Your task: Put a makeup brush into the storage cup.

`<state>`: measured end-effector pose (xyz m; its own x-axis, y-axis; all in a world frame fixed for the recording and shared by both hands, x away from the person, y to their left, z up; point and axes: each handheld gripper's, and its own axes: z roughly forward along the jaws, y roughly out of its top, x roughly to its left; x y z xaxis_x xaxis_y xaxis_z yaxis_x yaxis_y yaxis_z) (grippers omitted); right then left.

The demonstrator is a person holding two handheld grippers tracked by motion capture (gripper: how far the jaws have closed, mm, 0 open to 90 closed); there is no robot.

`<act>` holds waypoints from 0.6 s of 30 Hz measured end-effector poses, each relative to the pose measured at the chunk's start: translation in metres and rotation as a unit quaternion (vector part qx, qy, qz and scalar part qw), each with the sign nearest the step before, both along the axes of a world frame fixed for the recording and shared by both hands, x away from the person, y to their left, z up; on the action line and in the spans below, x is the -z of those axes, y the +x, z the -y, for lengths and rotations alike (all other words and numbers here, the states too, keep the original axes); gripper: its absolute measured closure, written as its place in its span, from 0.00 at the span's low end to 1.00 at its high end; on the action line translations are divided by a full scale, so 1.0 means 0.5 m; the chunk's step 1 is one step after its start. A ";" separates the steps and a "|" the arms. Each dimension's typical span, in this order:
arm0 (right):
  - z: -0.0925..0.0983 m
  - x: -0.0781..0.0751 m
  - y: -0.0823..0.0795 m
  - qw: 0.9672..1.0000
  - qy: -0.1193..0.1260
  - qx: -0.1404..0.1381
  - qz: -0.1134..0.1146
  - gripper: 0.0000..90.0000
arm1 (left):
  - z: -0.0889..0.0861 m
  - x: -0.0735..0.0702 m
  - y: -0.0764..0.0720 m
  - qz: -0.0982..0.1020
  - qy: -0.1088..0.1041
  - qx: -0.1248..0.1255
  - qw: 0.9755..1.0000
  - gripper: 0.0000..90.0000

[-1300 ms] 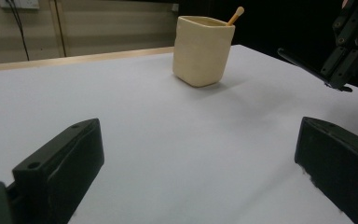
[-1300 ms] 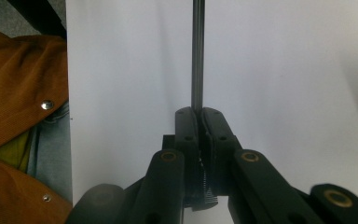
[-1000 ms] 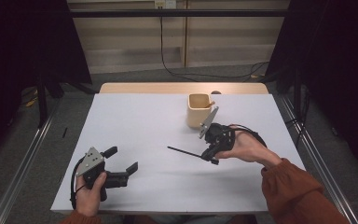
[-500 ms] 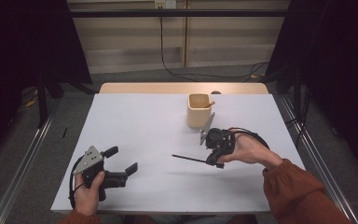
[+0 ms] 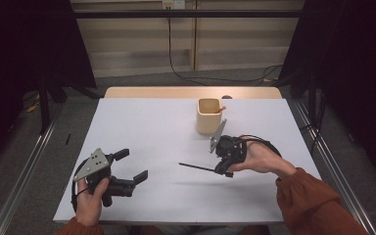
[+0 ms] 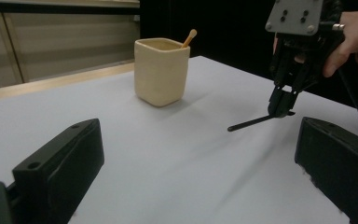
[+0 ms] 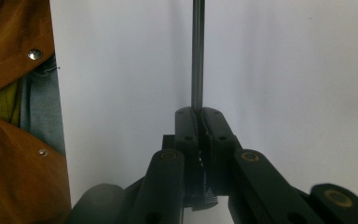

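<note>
A thin black rod (image 5: 198, 167) sticks out to the left of my right gripper (image 5: 223, 171), which is shut on one end of it just above the white table (image 5: 152, 127). In the right gripper view the jaws (image 7: 198, 114) pinch the rod (image 7: 197, 51), which runs straight ahead over the tabletop. A beige cup (image 5: 209, 115) stands behind that hand, with a wooden stick (image 6: 189, 37) leaning in it. My left gripper (image 5: 131, 165) rests at the front left, open and holding nothing. In its own view, its jaws (image 6: 198, 172) frame the cup (image 6: 161, 70), the rod (image 6: 251, 122) and the right gripper (image 6: 282, 105).
A rust-orange sleeve (image 5: 313, 200) comes in from the lower right and shows again (image 7: 14, 46) at the left of the right gripper view. A wooden strip (image 5: 191, 92) runs along the table's far edge. Metal rails (image 5: 24, 176) flank the table on the floor.
The right gripper and its rod have sunk a little toward the table's front. The left gripper has barely shifted.
</note>
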<state>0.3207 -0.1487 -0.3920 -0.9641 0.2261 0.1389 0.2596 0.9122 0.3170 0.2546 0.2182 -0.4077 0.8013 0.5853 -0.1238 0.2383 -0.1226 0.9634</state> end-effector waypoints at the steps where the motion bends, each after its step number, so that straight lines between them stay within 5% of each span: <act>1: -0.001 0.001 -0.001 1.000 0.001 0.000 0.001 0.95 | 0.001 -0.002 0.001 -0.001 -0.005 0.000 1.000 0.01; 18: 0.002 0.006 0.000 1.000 0.015 0.002 -0.006 0.95 | 0.020 -0.049 0.038 -0.001 -0.008 0.020 1.000 0.02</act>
